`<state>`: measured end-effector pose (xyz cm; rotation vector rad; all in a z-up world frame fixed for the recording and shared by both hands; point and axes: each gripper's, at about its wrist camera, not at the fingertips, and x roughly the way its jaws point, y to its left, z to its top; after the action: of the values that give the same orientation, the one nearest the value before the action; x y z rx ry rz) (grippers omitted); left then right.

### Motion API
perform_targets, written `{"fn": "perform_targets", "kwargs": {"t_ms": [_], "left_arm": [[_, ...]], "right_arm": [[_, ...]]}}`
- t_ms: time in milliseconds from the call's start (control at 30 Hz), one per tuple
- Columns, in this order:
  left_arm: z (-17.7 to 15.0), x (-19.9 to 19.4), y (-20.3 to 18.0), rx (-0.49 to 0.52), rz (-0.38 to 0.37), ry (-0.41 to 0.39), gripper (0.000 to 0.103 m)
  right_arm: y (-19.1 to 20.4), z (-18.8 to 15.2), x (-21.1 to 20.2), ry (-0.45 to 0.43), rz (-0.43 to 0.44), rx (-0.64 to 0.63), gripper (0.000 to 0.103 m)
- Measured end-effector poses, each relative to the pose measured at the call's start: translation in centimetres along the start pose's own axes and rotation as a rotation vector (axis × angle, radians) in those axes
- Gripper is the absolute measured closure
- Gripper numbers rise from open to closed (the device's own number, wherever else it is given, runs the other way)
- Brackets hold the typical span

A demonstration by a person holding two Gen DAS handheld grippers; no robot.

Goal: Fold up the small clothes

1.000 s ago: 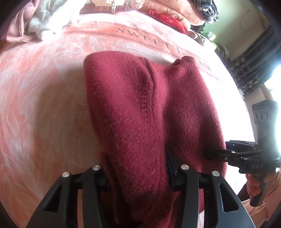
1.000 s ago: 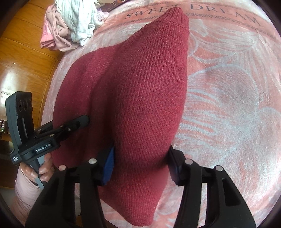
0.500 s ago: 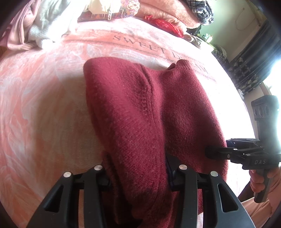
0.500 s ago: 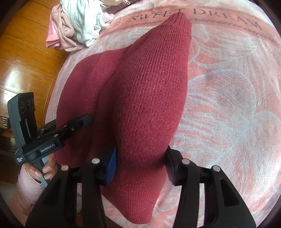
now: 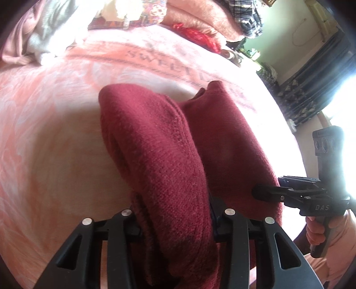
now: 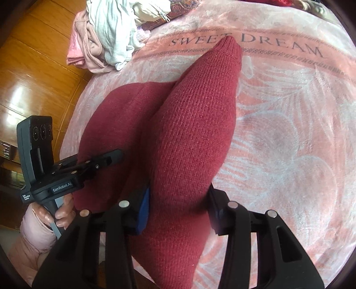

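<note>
- Left wrist view, nearest: the left gripper [image 5: 175, 220] has its two black fingers on either side of a thick bunch of a maroon knit sweater [image 5: 155, 151]; its jaws are closing and the pads press into the fabric, pinching it
- Right wrist view, nearest: the right gripper [image 6: 178, 211] likewise straddles a bunched fold of the same sweater [image 6: 195, 137], a blue pad showing on its left finger [image 6: 143, 211]; its jaws are closing and squeeze the knit between them
- Each gripper shows in the other's view, held off to the side by a hand [image 6: 62, 211] in a pale pink sleeve [image 6: 35, 231], its tips reaching into the sweater's near edge
- Beyond the grippers the sweater rises off the bed in two humps, one held by each gripper, with a crease running between them
- The sweater's far end tapers to a ribbed cuff or hem that lies on the bedspread, touching the printed words
- Under it all is a pink and white floral blanket [image 6: 289, 137] printed with "SWEET DREAM" [image 6: 278, 44] near its far edge
- Farther back, a heap of pale clothes [image 6: 106, 35] sits at the blanket's far left corner, beside an orange wooden floor [image 6: 33, 73]
- Farthest, in the left wrist view, stacked folded bedding [image 5: 211, 20], dark patterned curtains [image 5: 311, 89] and a bright window
</note>
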<state>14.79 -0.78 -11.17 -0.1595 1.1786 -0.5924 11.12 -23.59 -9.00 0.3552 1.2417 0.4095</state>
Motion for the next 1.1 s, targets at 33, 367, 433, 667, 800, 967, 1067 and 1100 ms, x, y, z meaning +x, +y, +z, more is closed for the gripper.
{"fn": "perform_targets", "kwargs": {"t_ms": [33,367,433,667,800,967,1067,1100], "left_arm": [[0.3,0.2,-0.7,0.007,-0.004,0.0,0.063],[4.0,3.7,-11.7,0.087,-0.044,-0.044,0.063],[4.5,5.5,-13.7,0.084,-0.055,-0.054,0.062],[2.8,13.8,-15.0,0.145,0.04,-0.017,0.05],[2.3,13.3,-15.6,0.186,0.079,-0.051,0.045],[1.4,11.2,-15.2,0.093,0.117,-0.061,0.037],[-0.7,9.5,-15.2,0.06,0.183,-0.112,0.032],[-1.3,9.2,-15.2,0.064,0.199,-0.123,0.032]], "right_arm": [[-0.3,0.0,-0.7,-0.011,-0.005,-0.002,0.061],[-9.9,-0.5,-9.6,-0.151,-0.032,0.067,0.061],[-12.6,-0.6,-10.4,-0.171,-0.049,0.079,0.061],[-21.1,-3.4,-6.3,-0.106,-0.013,0.243,0.057],[-21.1,-3.9,-6.8,-0.118,-0.001,0.219,0.052],[-20.5,-5.4,-9.1,-0.11,0.02,0.232,0.043],[-20.5,-7.4,-10.7,-0.103,0.049,0.234,0.042],[-20.5,-8.4,-10.9,-0.09,0.045,0.229,0.042]]}}
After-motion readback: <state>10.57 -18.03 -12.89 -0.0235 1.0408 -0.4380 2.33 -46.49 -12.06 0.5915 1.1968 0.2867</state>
